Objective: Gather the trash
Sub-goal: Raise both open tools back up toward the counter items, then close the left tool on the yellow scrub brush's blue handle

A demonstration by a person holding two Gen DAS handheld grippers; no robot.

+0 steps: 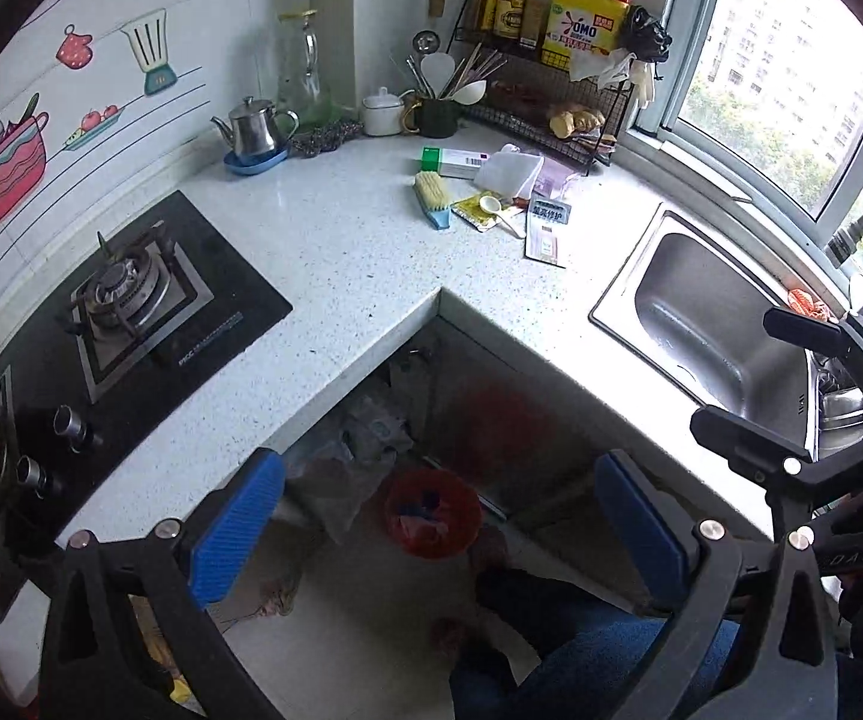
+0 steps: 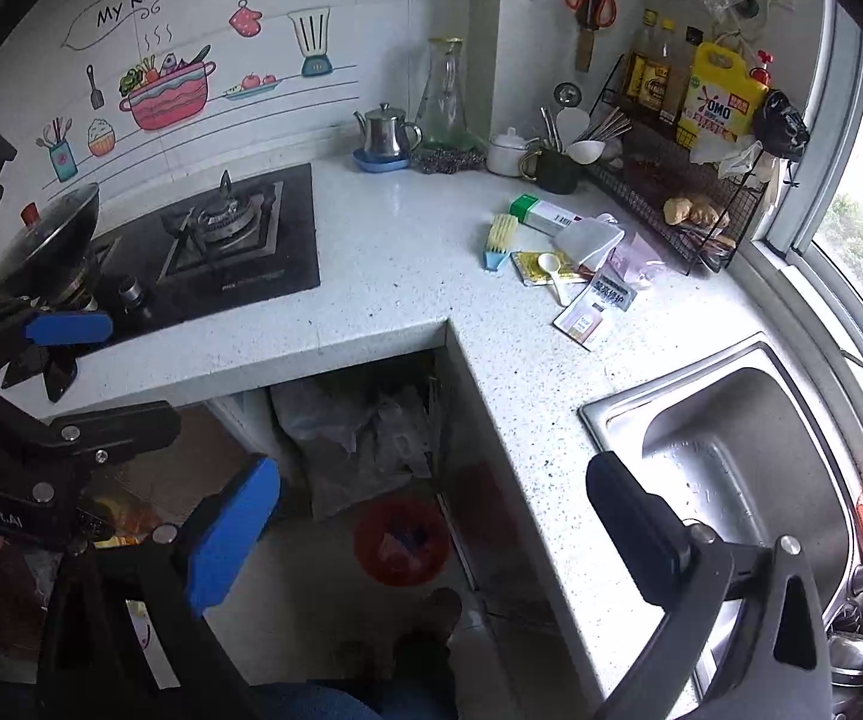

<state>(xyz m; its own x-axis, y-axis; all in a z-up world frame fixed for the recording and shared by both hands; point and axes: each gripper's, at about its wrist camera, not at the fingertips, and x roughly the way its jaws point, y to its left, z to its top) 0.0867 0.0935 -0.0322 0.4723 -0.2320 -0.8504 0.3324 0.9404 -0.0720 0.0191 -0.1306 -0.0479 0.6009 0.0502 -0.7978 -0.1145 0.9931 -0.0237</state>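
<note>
White sachet (image 1: 546, 238) lies lengthwise toward the counter edge (image 1: 371, 354).

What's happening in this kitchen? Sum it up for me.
A person stands at the corner counter holding a tool in each hand. The left tool and right tool are both open and empty, held above the floor. Litter sits untouched by the rack: a green-ended box, a white spoon and a sachet. A red bin waits below.
</note>
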